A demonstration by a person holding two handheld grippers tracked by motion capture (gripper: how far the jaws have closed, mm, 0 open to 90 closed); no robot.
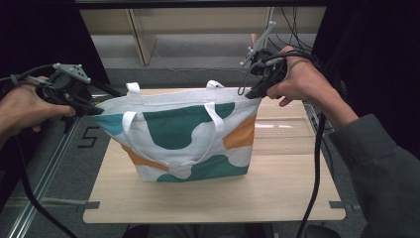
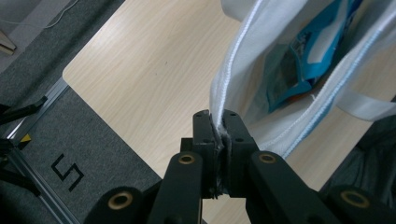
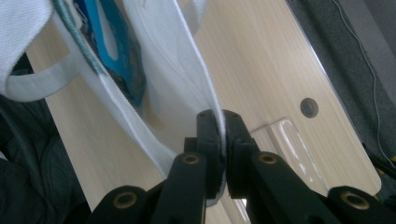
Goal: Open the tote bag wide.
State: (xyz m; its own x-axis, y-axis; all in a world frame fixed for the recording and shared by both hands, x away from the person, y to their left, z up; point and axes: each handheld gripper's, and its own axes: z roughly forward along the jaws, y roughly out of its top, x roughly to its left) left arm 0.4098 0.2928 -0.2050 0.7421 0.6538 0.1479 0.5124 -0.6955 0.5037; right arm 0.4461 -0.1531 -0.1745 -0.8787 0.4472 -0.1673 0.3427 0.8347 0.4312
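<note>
The tote bag [image 1: 183,136] stands upright in the middle of the wooden table [image 1: 213,203], white cloth with green, orange and blue patches, and both tongs have it by the top corners. On the left, the left gripper [image 1: 94,110] is clenched on the bag's upper left corner — in the left gripper view its jaws meet on the white hem [image 2: 219,130], the stitched edge running up and away from them. Over on the right, the right gripper [image 1: 253,93] bites the upper right corner; the right gripper view shows the cloth rim [image 3: 218,122] pinched flat between the two black jaws. The top edge is stretched taut between the two grips, and the mouth of the bag gapes a little — a blue packet [image 2: 303,60] sits inside, seen down through the opening. The near handle [image 1: 214,119] loops down the front face, the far handle [image 1: 132,88] pokes up behind the rim. The bag's base looks to be on the tabletop. A clear plastic tray [image 1: 285,121] lies on the table just to the bag's right.
</note>
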